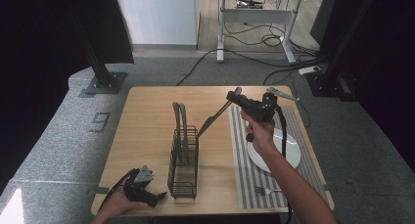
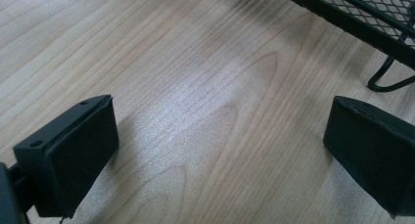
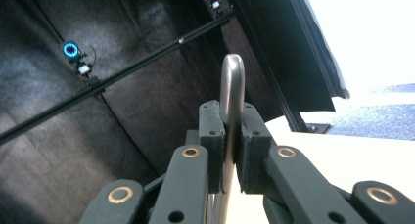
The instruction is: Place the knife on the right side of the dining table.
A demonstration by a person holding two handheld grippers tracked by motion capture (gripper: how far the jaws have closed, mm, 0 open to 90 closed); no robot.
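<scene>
- Our right hand-held gripper (image 1: 235, 97) is clamped shut on the handle of a table knife (image 1: 215, 115); in the right gripper view the metal handle (image 3: 231, 94) stands pinched between the two pads, its rounded end poking out past them.
- The knife hangs in the air above the tabletop (image 1: 147, 131), at about 1 o'clock from the wire cutlery caddy (image 1: 183, 160), blade slanting down toward 7 o'clock with its tip near the caddy's top edge.
- Our left hand-held gripper (image 1: 155, 198) rests at the tabletop's near edge, at 9 o'clock from the caddy, jaws spread wide and empty; between them we see bare wood, with the caddy's foot (image 2: 386, 79) just beyond.
- Two more handles (image 1: 180, 123) already stand in the caddy.
- At 3 o'clock from the caddy lies a striped placemat (image 1: 244, 180) carrying a white plate (image 1: 293, 150), with a fork (image 1: 266, 190) at its near end.
- Risks, as we judge them:
  - The grip is narrow on smooth metal, so the long blade could pivot or slip between the pads.
  - A drooping tip could catch the caddy's mesh and tip the light basket, since our left gripper isn't steadying it.
  - A drop could strike the plate.
</scene>
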